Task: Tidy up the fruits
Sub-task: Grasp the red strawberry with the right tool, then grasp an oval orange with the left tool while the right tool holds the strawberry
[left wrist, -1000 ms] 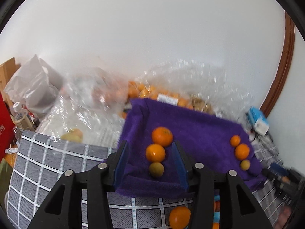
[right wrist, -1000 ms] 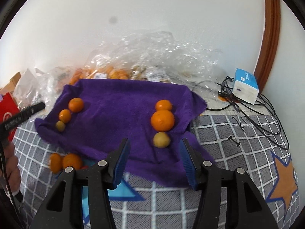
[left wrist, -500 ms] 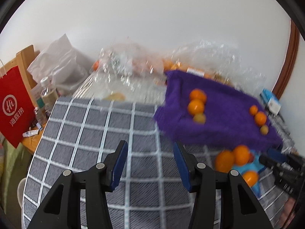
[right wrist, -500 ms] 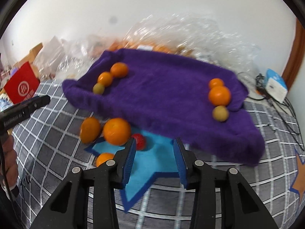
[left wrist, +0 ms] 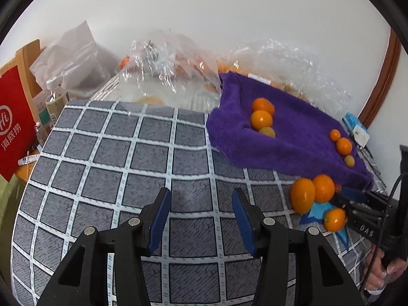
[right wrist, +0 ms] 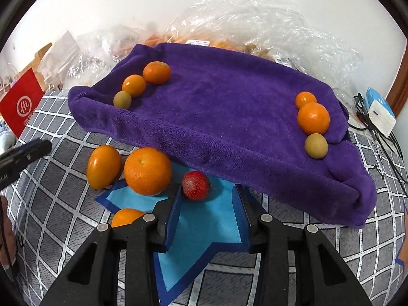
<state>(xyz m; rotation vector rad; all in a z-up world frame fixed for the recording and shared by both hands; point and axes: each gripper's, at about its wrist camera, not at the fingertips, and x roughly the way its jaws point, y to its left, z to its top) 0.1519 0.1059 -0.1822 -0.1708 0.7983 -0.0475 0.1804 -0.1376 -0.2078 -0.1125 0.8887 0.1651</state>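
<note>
Left gripper (left wrist: 201, 219): hangs over the bare grey checked cover (left wrist: 114, 158), jaws apart with nothing between them. No fruit lies near its fingers.

Right gripper (right wrist: 207, 215): points down at the blue star patch (right wrist: 204, 224) on the cover. Its jaws stand apart. A small red fruit (right wrist: 195, 185) lies just beyond the fingertips, nearer the left finger; whether that finger touches it cannot be told. The pads do not press on it.

Purple towel (right wrist: 229, 107): spread over a raised support, its near edge overhanging the cover. Two rows of three fruits sit on it.
- Left end of the towel: an orange (right wrist: 156, 72) towards the far edge, a second orange (right wrist: 133, 85) touching it, and a small yellow-green fruit (right wrist: 122, 99) nearest the near edge.
- Right end of the towel: a small orange (right wrist: 305, 100) farthest back, a large orange (right wrist: 313, 118) touching it, and a yellow-green fruit (right wrist: 316, 145) nearest the near edge.

Loose fruit on the cover, just below the towel's near edge: a big orange (right wrist: 147, 170) on the star patch, an oval orange fruit (right wrist: 103, 166) just beside it to the left, and another orange fruit (right wrist: 126, 216) partly hidden behind the right gripper's left arm.

Far edge of the surface: crumpled clear plastic bags (right wrist: 267, 25) holding more orange fruit. A red bag (left wrist: 12, 127) stands at the left side, and a white and blue box (right wrist: 380, 112) with cables lies at the right.
</note>
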